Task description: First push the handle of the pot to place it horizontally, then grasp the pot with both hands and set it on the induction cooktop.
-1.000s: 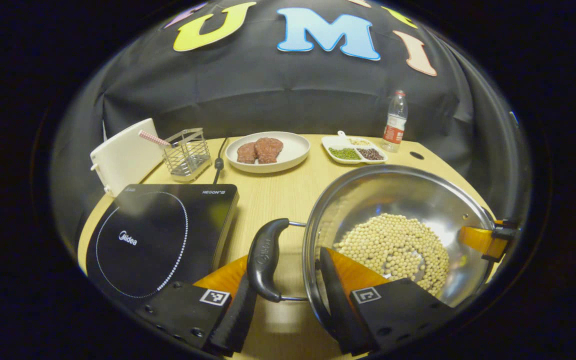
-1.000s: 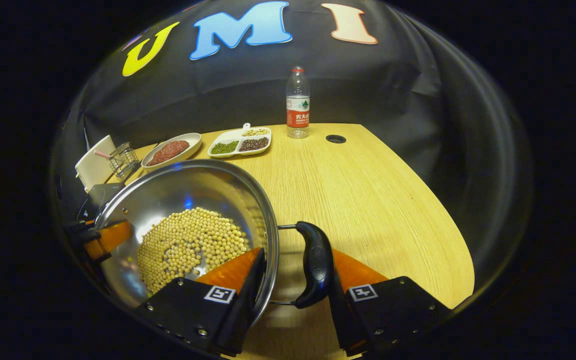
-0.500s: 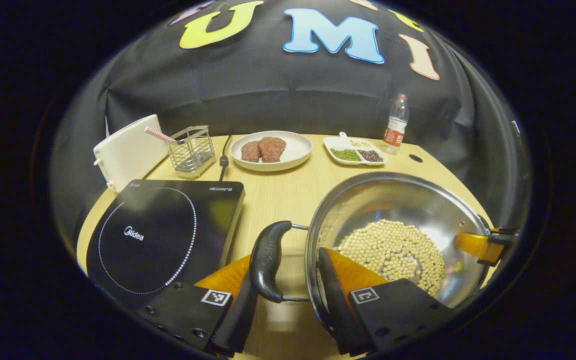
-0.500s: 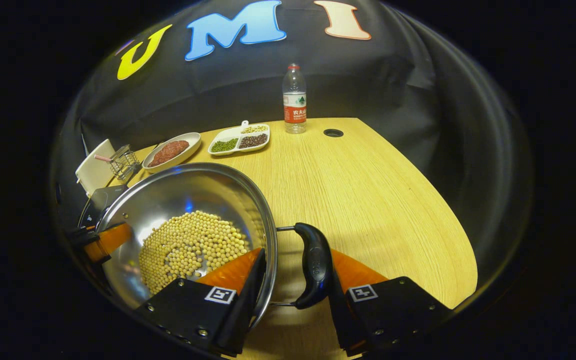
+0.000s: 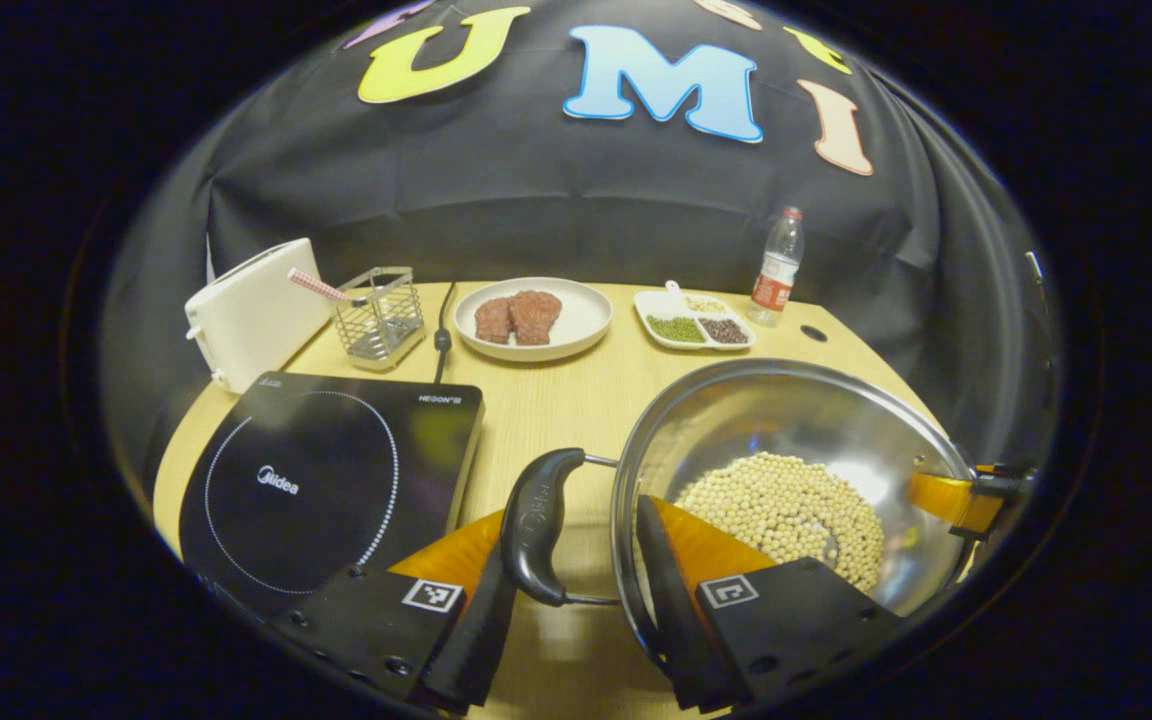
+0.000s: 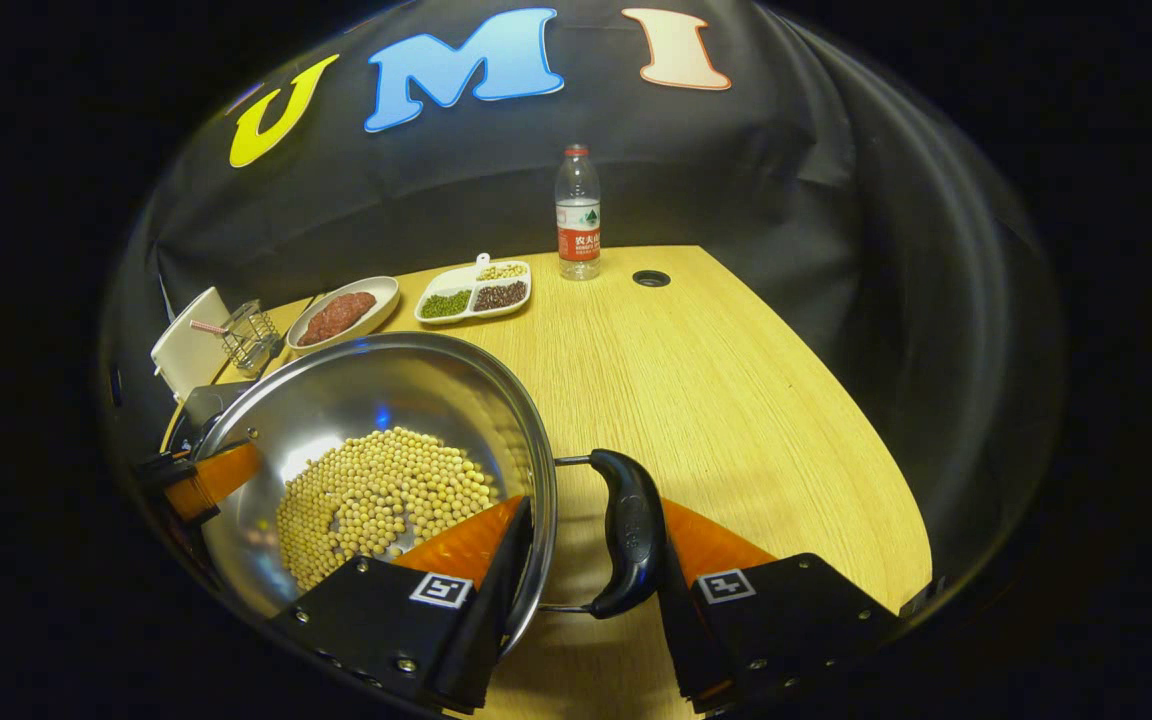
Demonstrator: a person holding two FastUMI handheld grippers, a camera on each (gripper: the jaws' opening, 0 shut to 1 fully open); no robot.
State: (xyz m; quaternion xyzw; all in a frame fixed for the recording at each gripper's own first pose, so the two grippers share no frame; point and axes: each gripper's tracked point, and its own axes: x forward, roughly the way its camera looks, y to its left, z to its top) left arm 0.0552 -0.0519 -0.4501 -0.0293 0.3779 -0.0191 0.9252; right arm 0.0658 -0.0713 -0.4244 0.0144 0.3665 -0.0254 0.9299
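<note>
Pot carried, lifted slightly higher than a second earlier.

The pot (image 5: 796, 470) of beans is held off the surface (image 6: 736, 400): left tongs (image 5: 576, 590) are clamped across its left handle (image 5: 536, 525) and rim, right tongs (image 6: 576, 590) across the right handle (image 6: 631, 530). The induction cooktop (image 5: 326, 480) lies just left; transfer is judged under way.
</note>
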